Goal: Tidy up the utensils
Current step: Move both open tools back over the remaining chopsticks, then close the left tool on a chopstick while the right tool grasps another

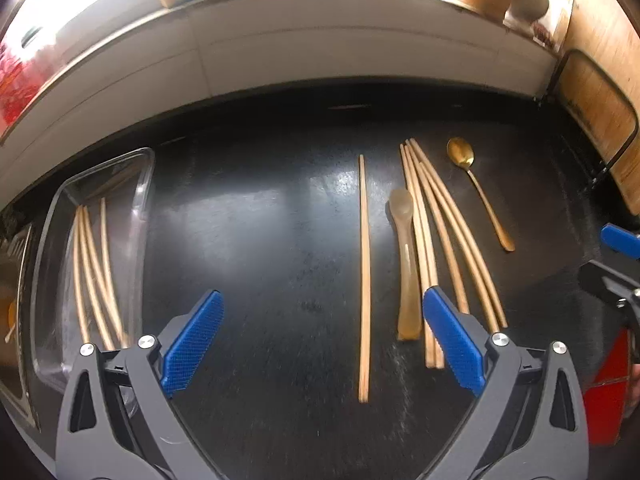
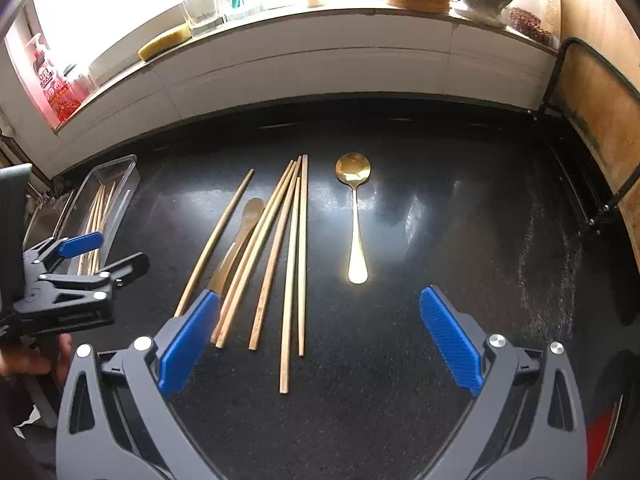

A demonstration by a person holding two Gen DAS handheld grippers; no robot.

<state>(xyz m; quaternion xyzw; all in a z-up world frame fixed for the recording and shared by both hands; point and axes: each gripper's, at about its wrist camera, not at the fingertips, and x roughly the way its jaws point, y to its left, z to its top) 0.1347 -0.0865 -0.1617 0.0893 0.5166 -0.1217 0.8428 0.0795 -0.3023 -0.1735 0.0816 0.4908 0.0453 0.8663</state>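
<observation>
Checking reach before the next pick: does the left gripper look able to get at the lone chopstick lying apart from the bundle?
Probably yes. The left gripper is open and empty, and the lone chopstick lies flat on the black counter between its fingers' line, with clear space beside it; the translucent spoon lies apart, to its right.

I'm getting blown-out daylight at twelve o'clock, white glare streaking the black countertop (image 1: pixel 256 240), fisheye bending every edge, slight blur.

A home kitchen: dark counter (image 2: pixel 440 208), sponge (image 2: pixel 164 43) and glasses (image 2: pixel 200 16) on the top windowsill, cutting board (image 2: pixel 600 96) at right.
</observation>
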